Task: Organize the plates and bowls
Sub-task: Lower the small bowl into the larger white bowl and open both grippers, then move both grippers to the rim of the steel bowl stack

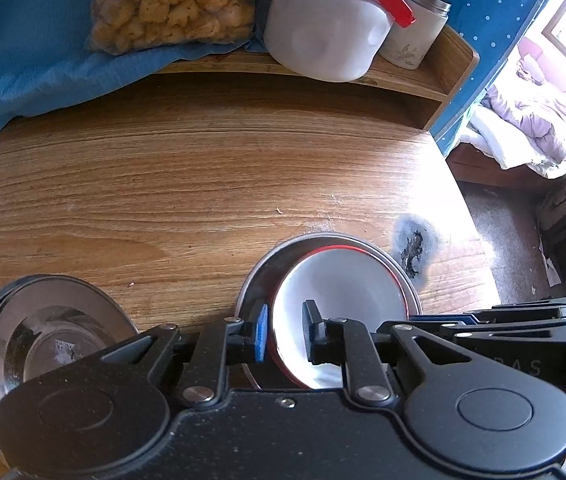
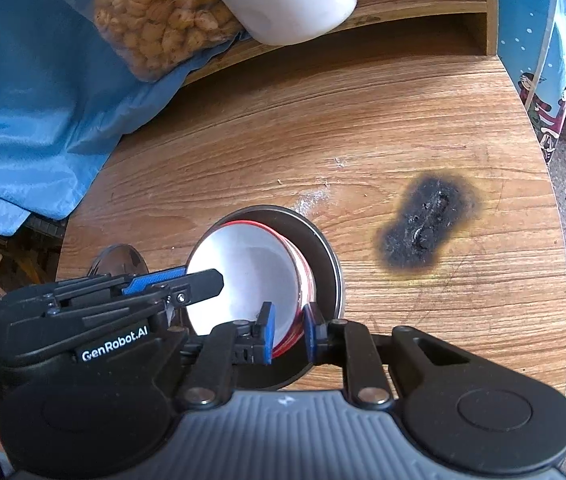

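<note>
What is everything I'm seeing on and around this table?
bowl: one, white with red rim, tilted inside a metal plate.
metal plate: one, grey steel, under the bowl, near the table's front.
steel plates: a shiny stack, count unclear, front left.
table: one, wood.
burn mark: one, black, right of the bowl.
shelf: one, wooden, at the back.
jug: one, white, red tap, on shelf.
cup: one, white, beside jug.
snack bag: one, clear, yellowish pieces.
cloth: blue, back left.
left gripper: black, straddling the bowl's rim.
right gripper: black, straddling the opposite rim.
</note>
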